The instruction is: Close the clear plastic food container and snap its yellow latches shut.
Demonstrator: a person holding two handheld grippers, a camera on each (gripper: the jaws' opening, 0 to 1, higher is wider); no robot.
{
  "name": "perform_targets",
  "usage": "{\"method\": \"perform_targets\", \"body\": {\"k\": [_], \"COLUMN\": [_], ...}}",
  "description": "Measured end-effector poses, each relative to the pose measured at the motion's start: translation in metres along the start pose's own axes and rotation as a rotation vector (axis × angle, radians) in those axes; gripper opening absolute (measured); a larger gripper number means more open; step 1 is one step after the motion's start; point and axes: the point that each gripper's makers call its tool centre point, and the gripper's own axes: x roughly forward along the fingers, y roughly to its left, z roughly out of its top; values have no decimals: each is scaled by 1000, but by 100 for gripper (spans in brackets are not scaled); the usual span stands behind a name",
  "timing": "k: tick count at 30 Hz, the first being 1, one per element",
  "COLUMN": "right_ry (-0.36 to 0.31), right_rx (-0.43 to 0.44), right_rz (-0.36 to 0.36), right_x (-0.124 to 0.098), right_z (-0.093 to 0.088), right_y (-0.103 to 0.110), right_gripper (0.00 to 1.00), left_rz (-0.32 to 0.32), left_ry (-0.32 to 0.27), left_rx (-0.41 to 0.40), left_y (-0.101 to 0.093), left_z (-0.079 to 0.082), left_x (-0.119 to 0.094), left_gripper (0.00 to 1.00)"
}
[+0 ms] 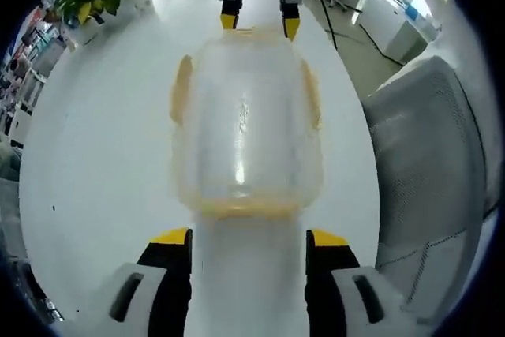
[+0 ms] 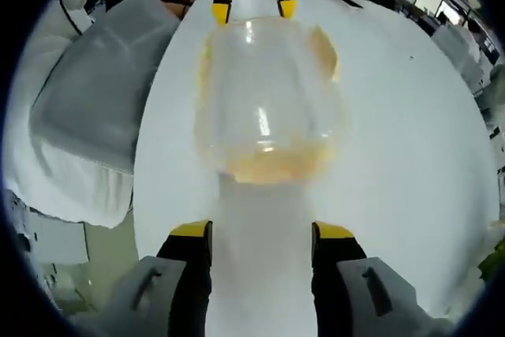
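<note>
The clear food container [image 1: 246, 128] sits lid-on at the middle of the white worktop [image 1: 102, 163], between the two grippers, which face each other across it. Yellow latches [image 1: 181, 88] show at its sides and ends; whether they are snapped down I cannot tell.

In the left gripper view the left gripper [image 1: 248, 246] waits at 6 o'clock, fingers apart and empty, just short of the near latch. The right gripper [image 1: 259, 25] stands at 12 o'clock, fingers likewise apart, probably so each can press one end. A grey chair [image 1: 430, 163] stands at 3 o'clock.
</note>
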Motion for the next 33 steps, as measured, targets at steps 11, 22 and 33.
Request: {"method": "perform_targets", "body": {"k": [11,22,33], "right_ry": [-215,-465,-317], "right_rx": [796,1083,973], "right_rz": [115,213,222], "right_x": [-44,-64,-40], "right_z": [6,74,85], "right_y": [-13,-15,0], "right_gripper": [52,49,45], "left_rz": [-52,-272,-280], "left_ry": [-220,-438,-370], "left_rx": [-648,-1348,-1379], "left_y": [7,10,2], "left_z": [-3,41,49], "left_x": [-35,-37,-28], "left_gripper": [44,50,37]}}
